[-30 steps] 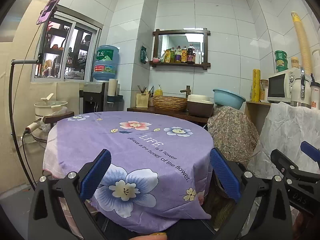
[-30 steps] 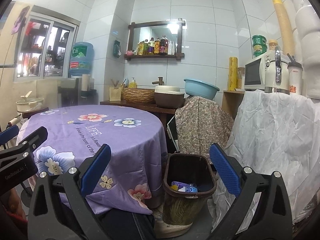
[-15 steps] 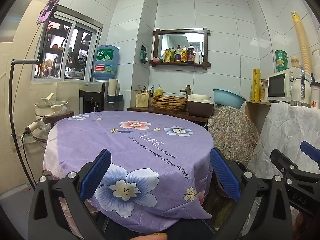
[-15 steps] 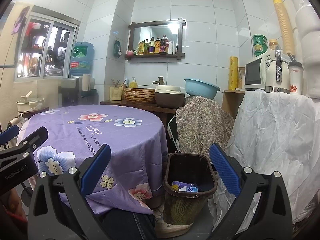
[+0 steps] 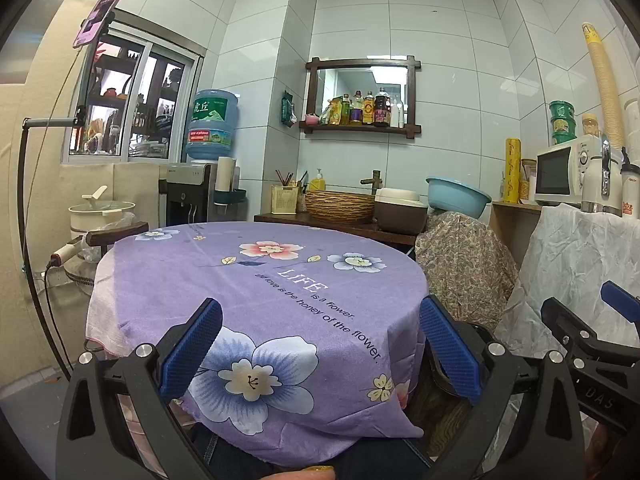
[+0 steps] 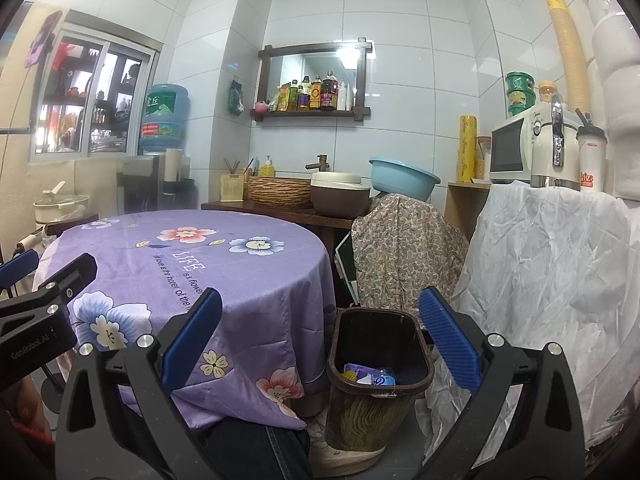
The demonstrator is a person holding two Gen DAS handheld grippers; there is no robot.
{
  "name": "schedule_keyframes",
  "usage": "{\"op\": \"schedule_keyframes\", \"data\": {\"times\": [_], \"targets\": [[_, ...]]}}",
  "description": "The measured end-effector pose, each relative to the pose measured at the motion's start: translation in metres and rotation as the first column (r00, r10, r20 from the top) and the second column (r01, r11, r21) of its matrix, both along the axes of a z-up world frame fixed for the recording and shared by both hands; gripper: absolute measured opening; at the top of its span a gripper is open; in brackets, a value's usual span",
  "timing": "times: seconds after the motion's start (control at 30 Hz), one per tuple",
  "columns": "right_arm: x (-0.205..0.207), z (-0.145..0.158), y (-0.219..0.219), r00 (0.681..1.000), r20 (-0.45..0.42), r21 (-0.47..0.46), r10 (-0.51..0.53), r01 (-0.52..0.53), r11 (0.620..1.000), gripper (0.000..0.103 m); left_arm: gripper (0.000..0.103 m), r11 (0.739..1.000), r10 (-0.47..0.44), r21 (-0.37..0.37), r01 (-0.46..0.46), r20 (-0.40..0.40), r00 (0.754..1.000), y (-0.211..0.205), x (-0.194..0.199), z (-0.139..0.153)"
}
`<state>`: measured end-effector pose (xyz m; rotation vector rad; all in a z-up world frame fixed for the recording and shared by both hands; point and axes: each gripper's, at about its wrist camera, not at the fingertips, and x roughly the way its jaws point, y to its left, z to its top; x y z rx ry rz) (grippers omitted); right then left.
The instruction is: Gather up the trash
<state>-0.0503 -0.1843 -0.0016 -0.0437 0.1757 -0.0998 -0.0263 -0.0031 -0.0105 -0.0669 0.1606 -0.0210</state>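
Note:
A brown trash bin [image 6: 380, 380] stands on the floor to the right of the round table. Inside it lie pieces of trash [image 6: 370, 376]: purple and blue wrappers and a clear bottle. My right gripper [image 6: 320, 340] is open and empty, held in front of the bin and the table edge. My left gripper [image 5: 320, 344] is open and empty, held over the near edge of the table with the purple flowered cloth [image 5: 256, 280]. No trash shows on the tabletop. The right gripper's side [image 5: 592, 340] shows at the right of the left wrist view.
A counter [image 6: 280, 208] behind the table holds a basket, a pot and a blue basin. A cloth-covered stand [image 6: 404, 248] and a white-draped shelf [image 6: 552, 272] with a microwave stand to the right. A water dispenser [image 5: 200, 184] is at the back left.

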Motion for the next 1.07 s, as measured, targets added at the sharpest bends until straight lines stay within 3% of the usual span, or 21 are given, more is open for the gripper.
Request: {"op": "schedule_keyframes", "data": {"times": [1.07], "targets": [[0.002, 0.0025, -0.0032, 1.0, -0.003, 0.001, -0.009, 0.009, 1.0, 0.097, 0.098, 1.0, 0.006, -0.004, -0.006, -0.014, 1.0, 0.0, 0.0004, -0.001]]}}
